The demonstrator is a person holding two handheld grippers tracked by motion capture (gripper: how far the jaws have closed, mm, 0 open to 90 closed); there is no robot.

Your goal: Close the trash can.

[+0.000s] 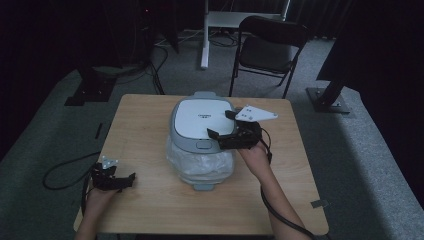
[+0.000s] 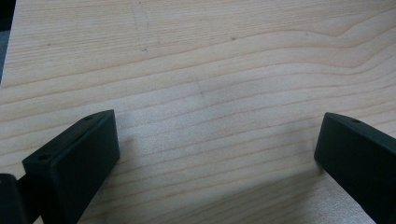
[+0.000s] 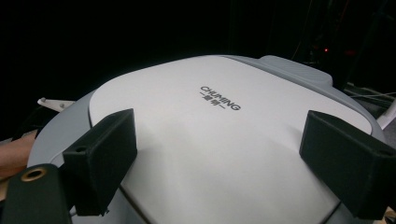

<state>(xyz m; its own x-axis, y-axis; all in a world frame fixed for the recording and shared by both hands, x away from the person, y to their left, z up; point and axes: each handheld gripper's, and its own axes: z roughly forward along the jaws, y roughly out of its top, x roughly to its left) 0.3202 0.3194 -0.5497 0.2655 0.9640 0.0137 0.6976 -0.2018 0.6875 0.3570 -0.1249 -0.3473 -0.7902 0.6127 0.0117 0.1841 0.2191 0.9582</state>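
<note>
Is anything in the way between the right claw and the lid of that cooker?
No, nothing visible. The right claw hangs open just above the white lid of the cooker, with bare lid between its jaws.

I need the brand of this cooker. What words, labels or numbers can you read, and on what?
"CHUMING": dark letters on the white lid of the cooker, read in the right gripper view.
A smaller line just below it: too small to read.
In the high view the same print on the lid is blurred.
No other text is readable.
</note>
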